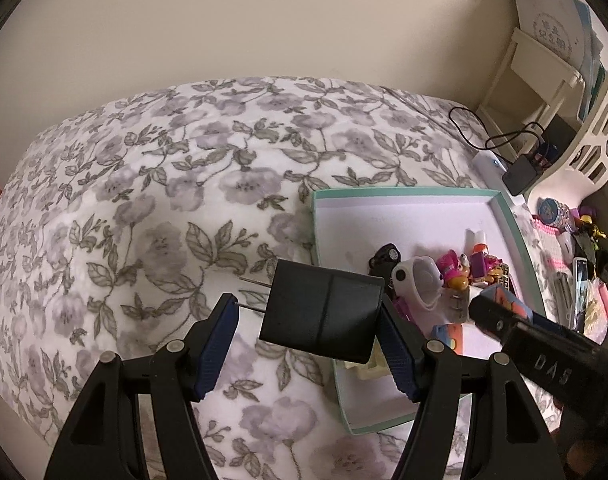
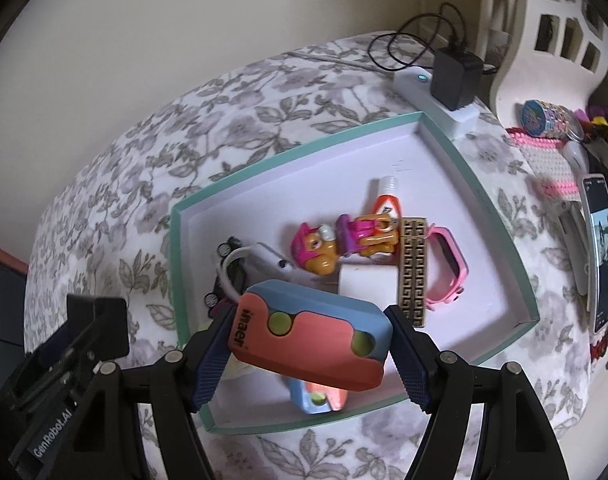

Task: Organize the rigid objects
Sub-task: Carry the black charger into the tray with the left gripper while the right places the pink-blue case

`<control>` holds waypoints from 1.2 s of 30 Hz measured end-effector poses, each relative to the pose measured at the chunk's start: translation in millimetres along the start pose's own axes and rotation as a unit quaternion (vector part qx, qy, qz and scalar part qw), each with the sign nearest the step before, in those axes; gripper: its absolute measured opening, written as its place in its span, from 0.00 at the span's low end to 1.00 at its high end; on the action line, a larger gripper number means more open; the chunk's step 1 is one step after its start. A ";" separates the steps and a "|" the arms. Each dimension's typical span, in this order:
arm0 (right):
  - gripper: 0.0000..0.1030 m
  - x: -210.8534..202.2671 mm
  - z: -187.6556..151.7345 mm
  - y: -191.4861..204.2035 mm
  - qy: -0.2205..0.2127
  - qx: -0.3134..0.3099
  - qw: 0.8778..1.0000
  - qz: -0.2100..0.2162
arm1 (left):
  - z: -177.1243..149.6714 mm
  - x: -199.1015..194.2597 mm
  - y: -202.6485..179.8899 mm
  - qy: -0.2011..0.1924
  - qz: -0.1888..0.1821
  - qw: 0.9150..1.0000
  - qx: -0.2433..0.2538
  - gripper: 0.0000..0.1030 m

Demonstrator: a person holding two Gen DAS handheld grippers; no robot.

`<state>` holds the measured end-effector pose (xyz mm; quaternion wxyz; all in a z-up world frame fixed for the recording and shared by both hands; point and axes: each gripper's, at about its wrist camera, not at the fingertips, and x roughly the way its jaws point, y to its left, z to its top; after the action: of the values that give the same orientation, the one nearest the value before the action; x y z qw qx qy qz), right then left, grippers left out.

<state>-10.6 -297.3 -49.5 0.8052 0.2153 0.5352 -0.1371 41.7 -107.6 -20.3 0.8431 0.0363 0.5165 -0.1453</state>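
Note:
In the left wrist view my left gripper is shut on a black plug adapter. Its metal prongs point at the left pad, and it hangs over the floral bedspread just left of the tray. My right gripper is shut on a blue and coral block with yellow-green dots, held above the near part of the teal-rimmed tray. In the tray lie a pink dog figure, a pink watch, a gold patterned bar, a black toy car and a second blue and coral block.
A white power strip with a black charger and cable lies behind the tray. A phone, a pink knitted mat and small toys sit at the right by a white lattice frame. Floral bedspread stretches left.

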 end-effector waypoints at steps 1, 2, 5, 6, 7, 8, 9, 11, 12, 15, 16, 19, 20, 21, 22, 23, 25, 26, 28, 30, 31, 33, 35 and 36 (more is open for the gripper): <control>0.74 0.8 1.0 -4.2 0.001 0.007 1.000 -0.001 | -0.5 1.0 -2.8 0.002 -0.002 1.000 0.005 0.68; 0.74 1.5 1.6 -7.2 0.003 0.012 1.000 -0.001 | -1.1 2.0 -5.3 0.004 -0.003 1.000 0.009 0.68; 0.74 4.2 2.9 -19.9 0.007 0.034 0.999 0.003 | -4.3 6.3 -13.9 0.013 -0.010 1.000 0.019 0.68; 0.74 4.7 3.3 -24.2 0.008 0.040 0.999 0.002 | -5.4 7.6 -16.7 0.016 -0.014 1.000 0.023 0.68; 0.74 5.0 3.7 -27.9 0.008 0.045 0.999 0.000 | -7.0 9.4 -21.2 0.020 -0.018 0.999 0.028 0.68; 0.74 5.4 4.2 -32.2 0.008 0.049 0.999 -0.005 | -8.2 10.4 -24.2 0.022 -0.019 0.999 0.032 0.68; 0.74 5.8 5.0 -35.0 0.008 0.051 0.999 -0.008 | -9.7 11.9 -28.3 0.025 -0.023 0.999 0.038 0.68; 0.74 6.7 5.9 -41.9 0.008 0.057 0.998 -0.016 | -12.2 14.9 -34.2 0.032 -0.030 0.998 0.043 0.68; 0.74 6.9 6.2 -45.1 0.008 0.060 0.998 -0.020 | -13.3 16.0 -36.5 0.035 -0.033 0.998 0.044 0.68; 0.74 6.7 8.0 -54.1 0.009 0.068 0.997 -0.027 | -16.9 20.6 -45.0 0.045 -0.041 0.997 0.053 0.68; 0.74 6.2 8.2 -56.5 0.008 0.070 0.997 -0.027 | -17.9 22.2 -48.5 0.048 -0.043 0.996 0.057 0.68; 0.74 5.7 9.2 -61.9 0.008 0.076 0.997 -0.029 | -20.2 24.0 -56.7 0.050 -0.043 0.996 0.067 0.68; 0.74 5.6 9.5 -63.3 0.009 0.077 0.997 -0.030 | -20.8 24.5 -59.1 0.050 -0.045 0.995 0.069 0.68; 0.74 5.8 10.0 -64.1 0.009 0.078 0.996 -0.030 | -21.7 24.5 -60.6 0.050 -0.046 0.995 0.071 0.68; 0.74 6.0 9.9 -64.6 0.010 0.078 0.996 -0.030 | -22.4 25.1 -62.4 0.051 -0.048 0.995 0.072 0.68; 0.74 6.6 9.9 -64.4 0.011 0.077 0.997 -0.031 | -22.9 26.3 -63.8 0.053 -0.049 0.995 0.073 0.68; 0.74 8.9 9.7 -62.2 0.016 0.071 0.997 -0.030 | -24.0 28.9 -65.1 0.057 -0.048 0.994 0.075 0.68; 0.74 10.4 9.2 -60.4 0.019 0.067 0.997 -0.031 | -24.4 30.4 -65.7 0.059 -0.048 0.994 0.076 0.68; 0.74 12.9 8.0 -57.1 0.025 0.059 0.997 -0.032 | -25.3 33.6 -66.2 0.063 -0.051 0.994 0.075 0.68; 0.74 16.6 6.8 -52.6 0.032 0.049 0.998 -0.034 | -26.8 37.8 -66.5 0.071 -0.054 0.993 0.073 0.68; 0.74 18.2 5.7 -50.8 0.035 0.044 0.998 -0.035 | -27.6 39.7 -66.9 0.074 -0.054 0.993 0.073 0.68; 0.74 21.6 4.2 -47.3 0.041 0.036 0.998 -0.036 | -29.0 43.0 -68.2 0.079 -0.051 0.993 0.075 0.68; 0.74 25.3 2.7 -43.9 0.048 0.027 0.998 -0.038 | -30.5 45.5 -69.5 0.083 -0.050 0.992 0.078 0.68; 0.74 27.7 1.8 -42.3 0.052 0.023 0.998 -0.040 | -31.0 46.9 -69.7 0.085 -0.050 0.992 0.078 0.68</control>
<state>-17.5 -334.7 -82.8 0.7651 0.2190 0.5812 -0.1697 15.2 -177.4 -69.8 0.7822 0.0885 0.5748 -0.2237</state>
